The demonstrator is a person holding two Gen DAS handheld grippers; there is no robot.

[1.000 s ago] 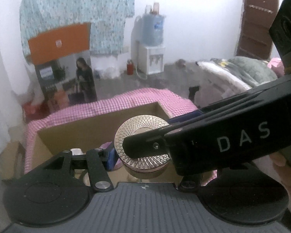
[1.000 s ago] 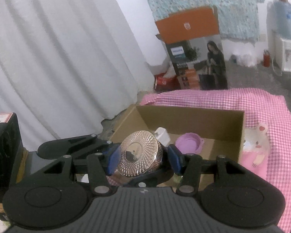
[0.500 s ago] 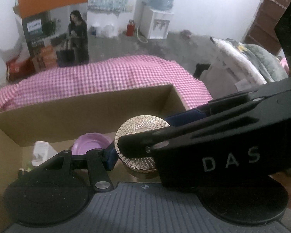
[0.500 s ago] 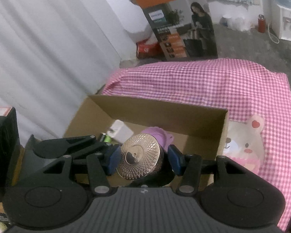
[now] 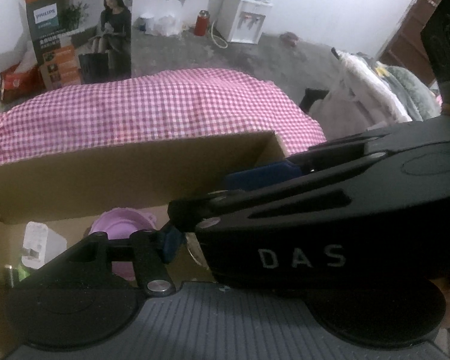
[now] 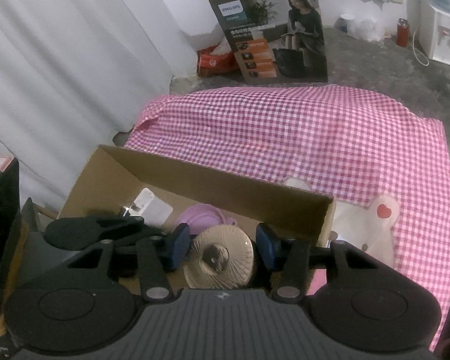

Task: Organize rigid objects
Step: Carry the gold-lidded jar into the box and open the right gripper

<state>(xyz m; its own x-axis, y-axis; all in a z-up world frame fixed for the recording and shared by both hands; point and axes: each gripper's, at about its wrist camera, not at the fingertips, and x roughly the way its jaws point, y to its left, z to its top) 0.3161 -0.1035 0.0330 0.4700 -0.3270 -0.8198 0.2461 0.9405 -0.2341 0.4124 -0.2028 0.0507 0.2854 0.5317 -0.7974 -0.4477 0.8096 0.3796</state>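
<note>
Spotter: Tin (image 6: 219, 267) hangs low inside the box (image 6: 225, 186), above the floor at its near right end, with the purple bowl (image 6: 204, 219) just behind it. Who has it?

Handler: The right gripper (image 6: 222, 247). Its blue pads sit against both sides of the tin and its jaws are closing on it. The left gripper (image 5: 192, 252) has the tin's edge between its fingers and its jaws are opening. Its far finger is hidden under the right gripper, so I cannot tell if it presses at all.

Spotter: So what goes wrong?

Handler: I judge the handover the weak point. The tin is round and smooth-sided, and a pinch across it off-centre could let it roll out and drop onto the bowl or the white block (image 6: 153, 207).

Spotter: Anything else?

Handler: The two grippers overlap closely. If the left one pulls away crooked, it may knock the right one or tip the tin. The box's right wall is also near and could catch a finger, shifting the box on the cloth (image 6: 285, 126).
</note>
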